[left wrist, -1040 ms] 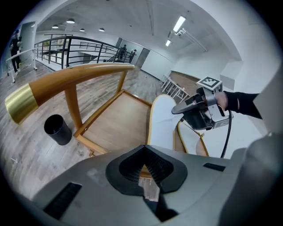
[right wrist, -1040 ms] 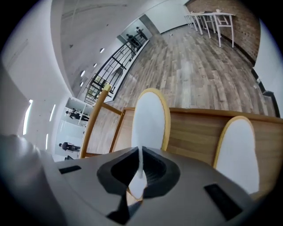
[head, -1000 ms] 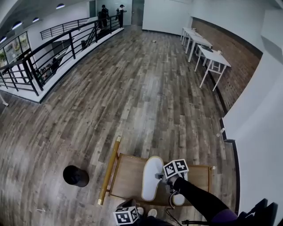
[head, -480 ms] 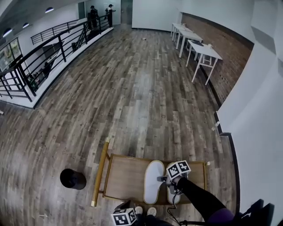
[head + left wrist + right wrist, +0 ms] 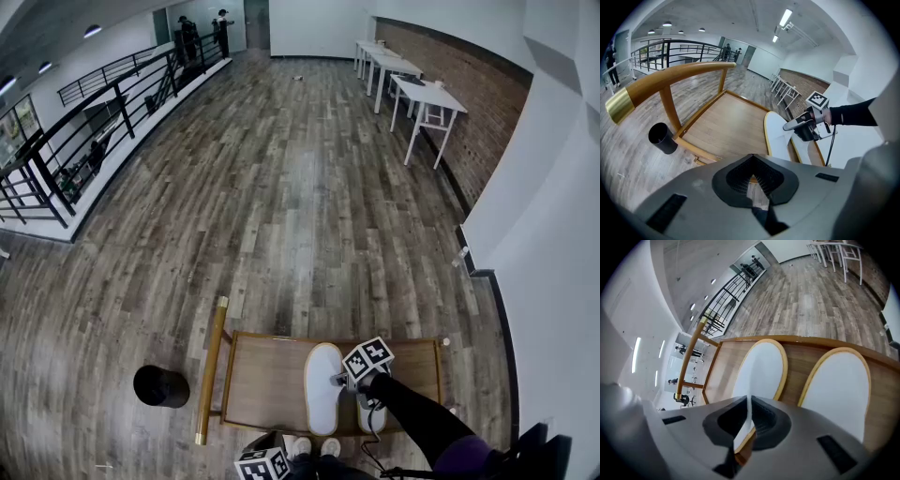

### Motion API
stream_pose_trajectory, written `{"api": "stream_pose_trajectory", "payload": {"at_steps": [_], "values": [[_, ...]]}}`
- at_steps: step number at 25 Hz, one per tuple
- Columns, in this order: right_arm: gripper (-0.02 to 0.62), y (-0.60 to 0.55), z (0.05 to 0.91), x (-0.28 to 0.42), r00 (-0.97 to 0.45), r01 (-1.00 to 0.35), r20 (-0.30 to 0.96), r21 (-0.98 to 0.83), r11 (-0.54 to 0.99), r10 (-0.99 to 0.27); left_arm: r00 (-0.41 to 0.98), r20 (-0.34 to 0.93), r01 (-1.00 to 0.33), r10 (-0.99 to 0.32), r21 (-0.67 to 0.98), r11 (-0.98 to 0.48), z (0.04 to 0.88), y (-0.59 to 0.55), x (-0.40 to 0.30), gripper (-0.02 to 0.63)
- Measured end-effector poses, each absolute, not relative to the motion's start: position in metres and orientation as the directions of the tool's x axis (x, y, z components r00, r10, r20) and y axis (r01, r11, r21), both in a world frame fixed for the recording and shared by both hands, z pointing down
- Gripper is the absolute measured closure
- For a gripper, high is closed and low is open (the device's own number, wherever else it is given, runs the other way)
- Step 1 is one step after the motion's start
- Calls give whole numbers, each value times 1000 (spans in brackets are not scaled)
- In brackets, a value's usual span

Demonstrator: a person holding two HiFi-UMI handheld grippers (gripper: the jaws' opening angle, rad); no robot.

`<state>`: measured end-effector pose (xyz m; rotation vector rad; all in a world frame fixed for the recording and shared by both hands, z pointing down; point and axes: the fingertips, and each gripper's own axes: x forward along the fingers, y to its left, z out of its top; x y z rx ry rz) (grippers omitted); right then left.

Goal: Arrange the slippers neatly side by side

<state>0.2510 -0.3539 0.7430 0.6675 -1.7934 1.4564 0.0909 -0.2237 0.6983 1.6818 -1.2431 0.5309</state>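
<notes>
Two white slippers with tan rims lie side by side on a wooden cart. The left slipper is in full view. The right slipper is partly hidden under my right arm in the head view. My right gripper is shut on the near rim of the left slipper. In the left gripper view it shows as the right gripper over the slippers. My left gripper hovers by the cart's near edge, its jaws together with nothing held.
The cart has a wooden handle bar with brass ends on its left side. A black cylinder stands on the plank floor left of it. White tables line the brick wall far off, a black railing runs at left, and a white wall is close on the right.
My right gripper has come down a little with the left slipper, which now lies straighter and close beside the right one. The left gripper has hardly moved.
</notes>
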Motion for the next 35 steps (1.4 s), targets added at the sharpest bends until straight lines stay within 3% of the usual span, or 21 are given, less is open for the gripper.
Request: {"api": "stream_pose_trajectory", "payload": {"at_steps": [6,13,18,22,26,35], "values": [[583,-353,745,249,-629,-751,776,-622,223,43,400,772,-900,-494,433,-50,703,-228,95,606],[502,-356,726,252,-684,-714,729,-674,188,14,413,764,-896,-495,440,-68,701,-237,107,606],[499,-362,675,277,-758,-651,648,-741,164,-80,436,753,-887,-494,453,-91,697,-243,120,606],[499,-372,664,347,-603,-797,777,-585,148,-179,468,739,-874,-485,467,-132,695,-246,138,606],[499,-354,691,390,-404,-911,907,-386,148,-120,490,729,-865,-478,475,-163,692,-246,149,606],[499,-332,735,390,-361,-932,931,-358,56,-56,450,755,-884,-477,451,-121,697,-235,130,606]]}}
